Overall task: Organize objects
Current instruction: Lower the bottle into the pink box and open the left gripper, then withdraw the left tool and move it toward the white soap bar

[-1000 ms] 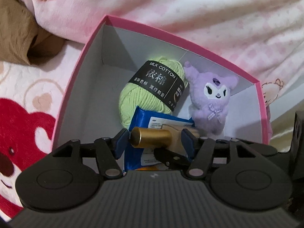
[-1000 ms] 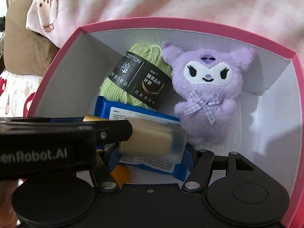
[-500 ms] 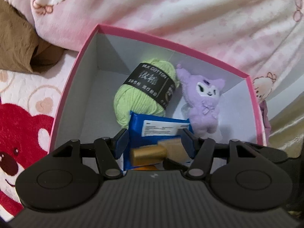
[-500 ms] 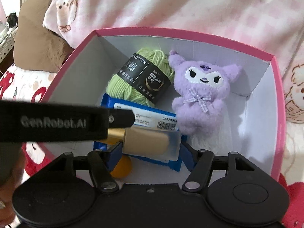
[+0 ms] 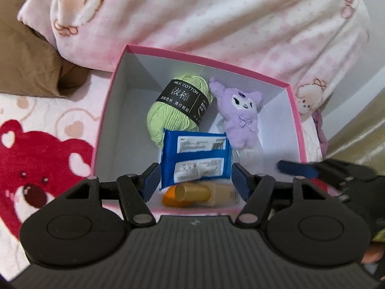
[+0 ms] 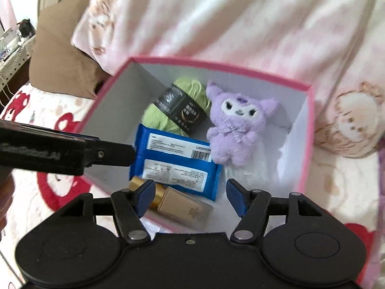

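A pink box [image 5: 294, 110] [image 6: 309, 130] with a white inside holds a green yarn ball [image 5: 175, 110] [image 6: 168, 110], a purple plush doll [image 5: 240, 115] [image 6: 235, 130], a blue packet [image 5: 195, 159] [image 6: 173, 163], and a beige bottle with a gold cap [image 5: 204, 192] [image 6: 182, 204] lying at the near wall beside an orange object [image 5: 168, 198]. My left gripper [image 5: 195, 180] is open and empty above the box's near edge. My right gripper [image 6: 190, 197] is open and empty above the bottle. The left gripper's body [image 6: 60, 154] shows at left in the right wrist view.
The box sits on a pink bedspread with red bear prints [image 5: 36, 159]. A pink-and-white blanket [image 5: 216, 19] is heaped behind the box. A brown cushion [image 5: 26, 55] lies at the far left.
The bottle was held over the box between the grippers; it now lies in the box at the near wall. Both grippers have pulled back and up, away from the box.
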Motion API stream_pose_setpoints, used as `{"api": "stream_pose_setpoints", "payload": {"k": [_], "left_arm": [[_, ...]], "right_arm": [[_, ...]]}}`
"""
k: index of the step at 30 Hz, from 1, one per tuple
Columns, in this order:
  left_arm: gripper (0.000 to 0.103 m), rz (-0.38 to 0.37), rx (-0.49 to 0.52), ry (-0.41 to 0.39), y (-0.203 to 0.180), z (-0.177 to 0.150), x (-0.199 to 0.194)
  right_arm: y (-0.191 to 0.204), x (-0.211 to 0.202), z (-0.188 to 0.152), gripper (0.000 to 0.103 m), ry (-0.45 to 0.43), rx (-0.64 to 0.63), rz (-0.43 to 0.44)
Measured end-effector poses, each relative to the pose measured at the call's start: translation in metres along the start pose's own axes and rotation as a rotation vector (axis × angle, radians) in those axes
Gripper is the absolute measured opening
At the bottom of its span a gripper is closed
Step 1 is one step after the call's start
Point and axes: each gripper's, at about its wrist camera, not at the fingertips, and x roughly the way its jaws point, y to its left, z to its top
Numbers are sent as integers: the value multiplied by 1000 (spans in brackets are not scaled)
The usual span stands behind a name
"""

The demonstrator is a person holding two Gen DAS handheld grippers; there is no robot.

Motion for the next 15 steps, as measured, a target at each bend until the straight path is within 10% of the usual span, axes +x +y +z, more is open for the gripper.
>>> {"api": "stream_pose_setpoints", "payload": {"k": [15], "left_arm": [[73,23,197,-56,-20,-57,-115]], "right_arm": [[51,-158,-55,78,-190,-150,-8]]}}
